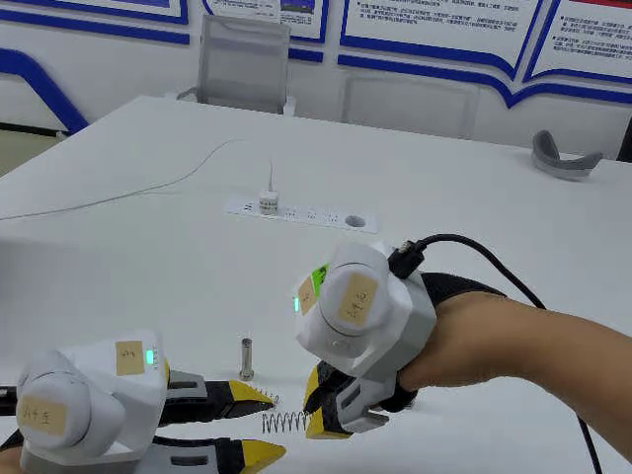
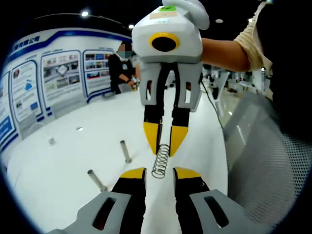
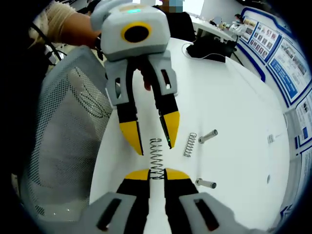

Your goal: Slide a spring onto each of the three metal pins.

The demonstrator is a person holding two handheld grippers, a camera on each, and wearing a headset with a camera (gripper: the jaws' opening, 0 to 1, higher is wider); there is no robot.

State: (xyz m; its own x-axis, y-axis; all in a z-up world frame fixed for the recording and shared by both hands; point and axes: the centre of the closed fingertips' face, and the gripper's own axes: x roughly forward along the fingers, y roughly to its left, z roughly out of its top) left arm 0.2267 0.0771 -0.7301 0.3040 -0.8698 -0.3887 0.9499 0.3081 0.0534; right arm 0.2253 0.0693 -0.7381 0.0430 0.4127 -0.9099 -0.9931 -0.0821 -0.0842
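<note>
Right gripper view: right gripper [image 3: 157, 174] clamped on spring [image 3: 156, 157] end; left gripper [image 3: 154, 147] jaws wide, straddling spring's other end, near desk [image 3: 234, 97] edge.

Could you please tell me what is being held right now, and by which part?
The right gripper pinches a spring by one end; the left gripper is open.

A white table [image 1: 118, 257] carries a white power strip [image 1: 301, 212] with a small white plug [image 1: 268, 203] in it, and a thin white cable [image 1: 148, 186] trails from the plug toward the left. A grey curved band [image 1: 565, 158] lies at the far right. A grey chair [image 1: 244, 61] stands behind the table, below blue-framed wall boards [image 1: 434, 25]. In the left gripper view a mesh-backed chair [image 2: 263, 156] stands beside the table, and a person in dark clothes [image 2: 122, 68] stands far off
</note>
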